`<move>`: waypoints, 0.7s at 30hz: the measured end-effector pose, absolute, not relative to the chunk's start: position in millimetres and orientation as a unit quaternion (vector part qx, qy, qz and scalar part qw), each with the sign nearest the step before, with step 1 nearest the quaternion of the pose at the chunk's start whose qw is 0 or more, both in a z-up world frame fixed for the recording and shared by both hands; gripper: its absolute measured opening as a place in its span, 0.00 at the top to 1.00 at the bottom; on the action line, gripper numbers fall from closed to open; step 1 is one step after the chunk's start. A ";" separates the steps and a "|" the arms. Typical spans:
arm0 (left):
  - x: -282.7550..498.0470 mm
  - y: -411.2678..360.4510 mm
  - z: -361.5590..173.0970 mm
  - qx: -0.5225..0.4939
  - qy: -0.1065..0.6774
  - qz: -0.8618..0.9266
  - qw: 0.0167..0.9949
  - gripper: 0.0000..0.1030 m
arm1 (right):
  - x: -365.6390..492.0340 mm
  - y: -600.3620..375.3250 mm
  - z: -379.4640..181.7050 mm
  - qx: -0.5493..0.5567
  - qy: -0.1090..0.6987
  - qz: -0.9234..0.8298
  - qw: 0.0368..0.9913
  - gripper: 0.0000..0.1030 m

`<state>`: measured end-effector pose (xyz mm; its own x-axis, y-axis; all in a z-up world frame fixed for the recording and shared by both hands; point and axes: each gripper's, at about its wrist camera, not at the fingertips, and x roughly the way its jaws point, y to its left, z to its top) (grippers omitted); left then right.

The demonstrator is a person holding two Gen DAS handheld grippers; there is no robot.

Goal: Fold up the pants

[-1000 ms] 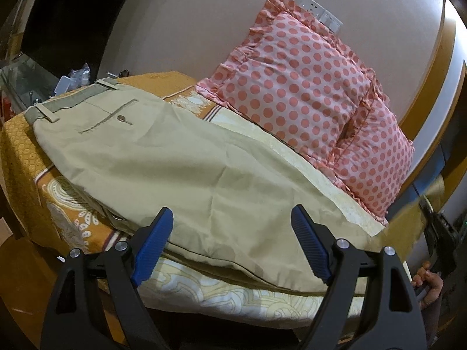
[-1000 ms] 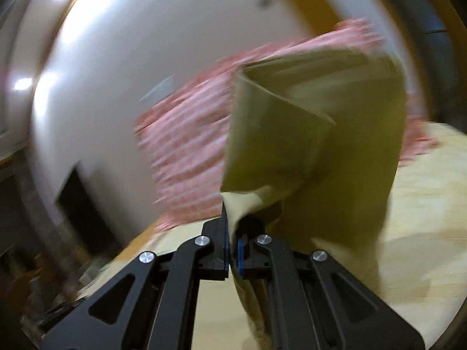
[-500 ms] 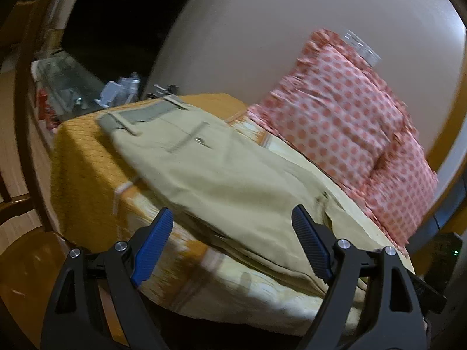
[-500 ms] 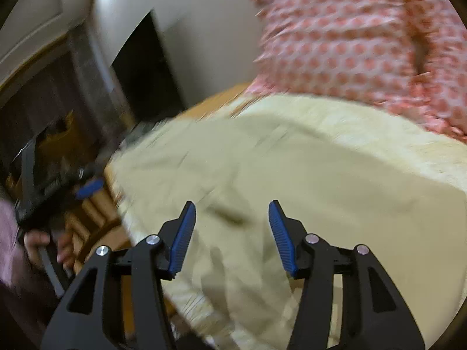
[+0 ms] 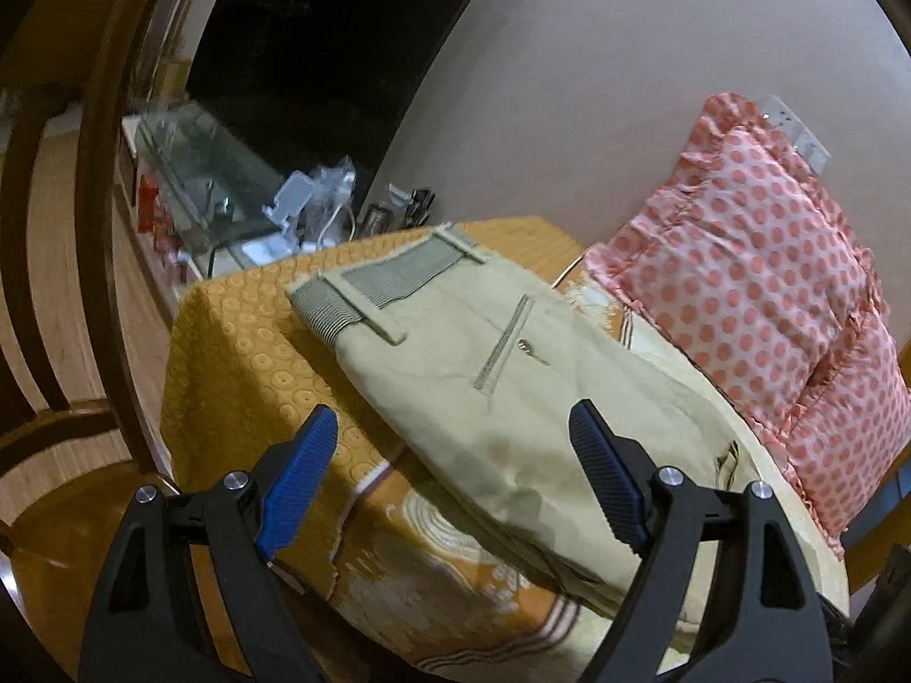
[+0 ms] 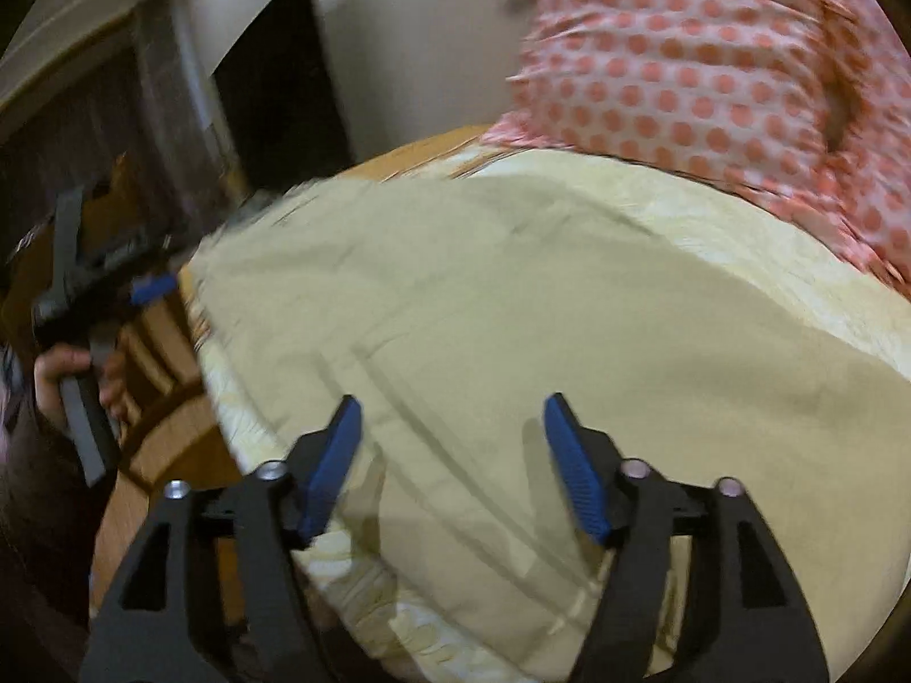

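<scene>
Your left gripper [image 5: 450,478] and right gripper [image 6: 450,464] both hover with jaws released, holding nothing. The pants [image 5: 512,398] lie flat on the bed [image 5: 239,341], waistband toward 11 o'clock. Judged light, soft and limp: grip doubled edges at waistband or hem. Pillows [image 5: 757,296] sit beyond at 2 o'clock. No legible writing.

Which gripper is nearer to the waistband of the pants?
Left. The left gripper hangs open just below the waistband. The right gripper is open over the leg end of the pants, with the waistband at the far side.
</scene>
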<state>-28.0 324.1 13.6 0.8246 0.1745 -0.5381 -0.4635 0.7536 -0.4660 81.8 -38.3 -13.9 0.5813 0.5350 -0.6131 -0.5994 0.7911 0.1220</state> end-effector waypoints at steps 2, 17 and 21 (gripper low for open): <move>-23.1 329.1 10.1 -0.314 0.242 0.172 0.902 0.18 | 88.5 -43.6 -14.5 -0.033 0.339 0.316 0.886 0.30; 1.6 312.6 6.5 -0.417 0.256 0.069 0.869 0.17 | 103.5 -45.2 -20.0 0.005 0.339 0.332 0.880 0.25; 6.7 342.2 9.2 -0.437 0.244 0.110 0.859 0.21 | 101.7 -46.5 -20.4 0.010 0.336 0.334 0.880 0.24</move>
